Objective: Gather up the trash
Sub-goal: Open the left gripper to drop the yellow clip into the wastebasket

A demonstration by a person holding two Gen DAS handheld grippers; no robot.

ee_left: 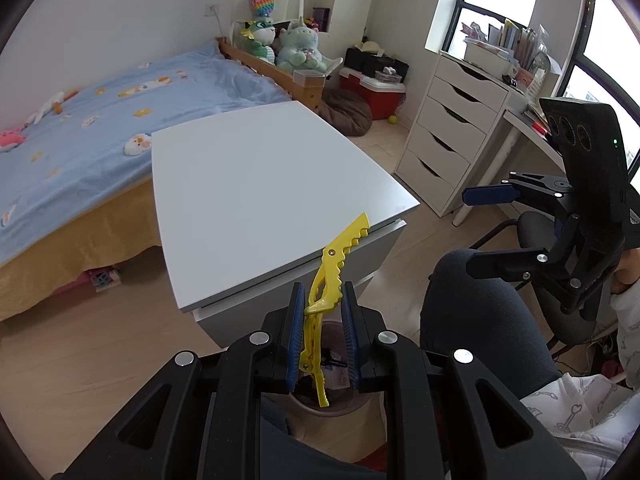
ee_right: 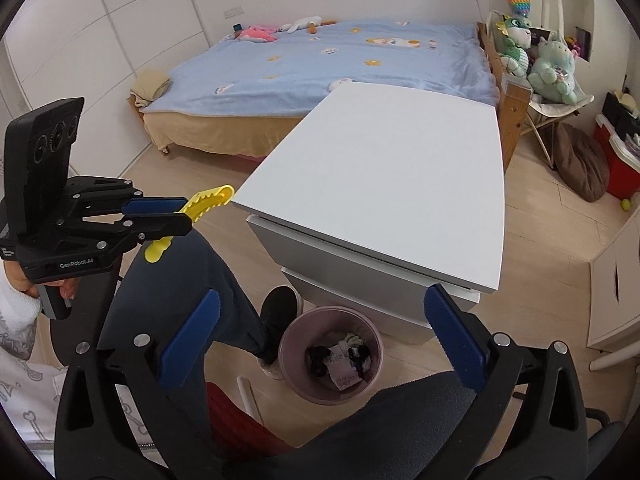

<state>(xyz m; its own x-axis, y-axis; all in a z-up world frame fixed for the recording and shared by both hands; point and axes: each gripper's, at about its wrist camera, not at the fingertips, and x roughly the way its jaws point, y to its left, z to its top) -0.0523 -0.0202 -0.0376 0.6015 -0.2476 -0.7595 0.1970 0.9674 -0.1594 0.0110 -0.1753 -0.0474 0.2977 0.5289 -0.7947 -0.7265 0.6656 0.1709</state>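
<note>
In the left wrist view, the black two-finger left gripper [ee_left: 322, 332] and yellow plastic toothed clip [ee_left: 326, 296] hid most of the round pink plastic bin [ee_left: 332, 408]. The bin's dark and white crumpled contents [ee_right: 340, 360] were too small to identify. The right gripper's [ee_right: 320, 340] black arms ran off the right wrist view's bottom edge.

One brand name readable, on a gripper body

In the right wrist view, at about nine o'clock, the left gripper [ee_right: 182, 216] bears white lettering "GenRobot.AI" on its black base plate. Smaller white print on the housing just beside it is too small to read. Paper in the bin [ee_right: 292, 340] carries print, illegible.
</note>
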